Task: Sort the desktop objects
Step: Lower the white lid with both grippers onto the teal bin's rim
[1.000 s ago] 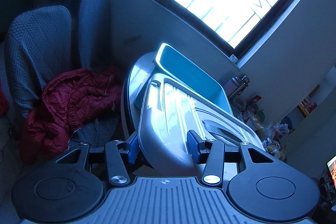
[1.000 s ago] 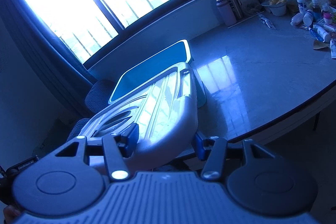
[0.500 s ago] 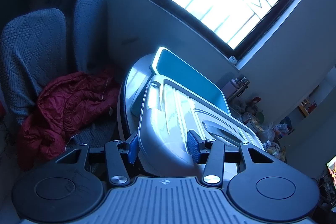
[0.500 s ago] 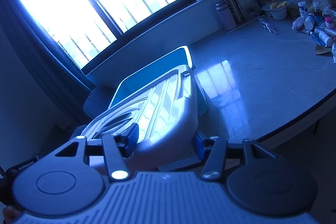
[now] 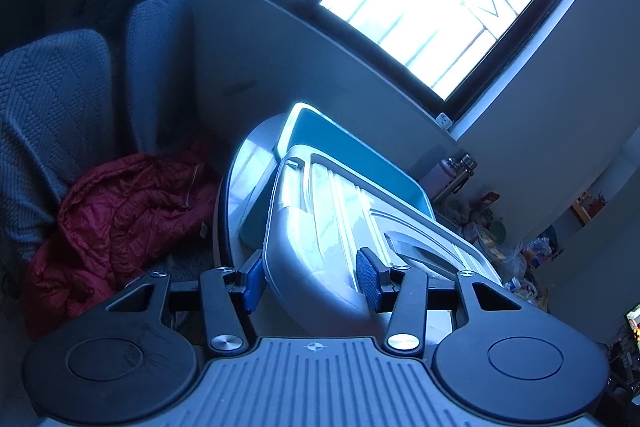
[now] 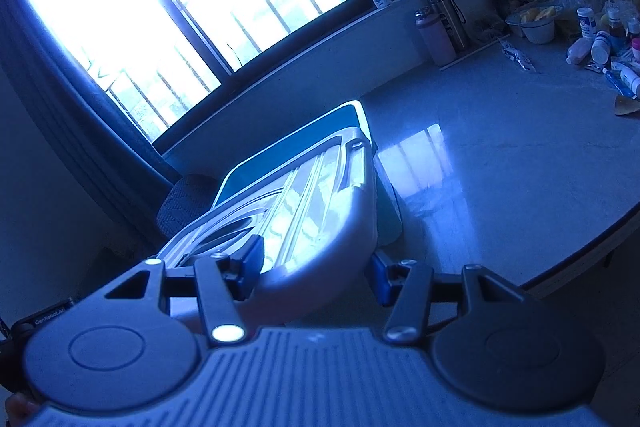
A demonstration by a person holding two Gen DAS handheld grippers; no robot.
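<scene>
Dim table point(image 6: 500, 163); both grippers' jaws clamp the white lid point(image 5: 320, 227) point(image 6: 320, 219), hiding the teal bin point(image 5: 360, 155).

Teal bin point(image 5: 360, 163) interior hidden by white lid point(image 5: 320, 227); small bottles point(image 6: 600, 43) on far surface point(image 6: 520, 155) too blurred to be identified.

A white ribbed plastic lid point(image 5: 320, 227) with a recessed handle is held tilted above the near edge of a teal storage bin point(image 5: 360, 163) — its far edge is lowered toward the bin's rim. The bin is set on the table, open — its inside cannot be seen.
</scene>
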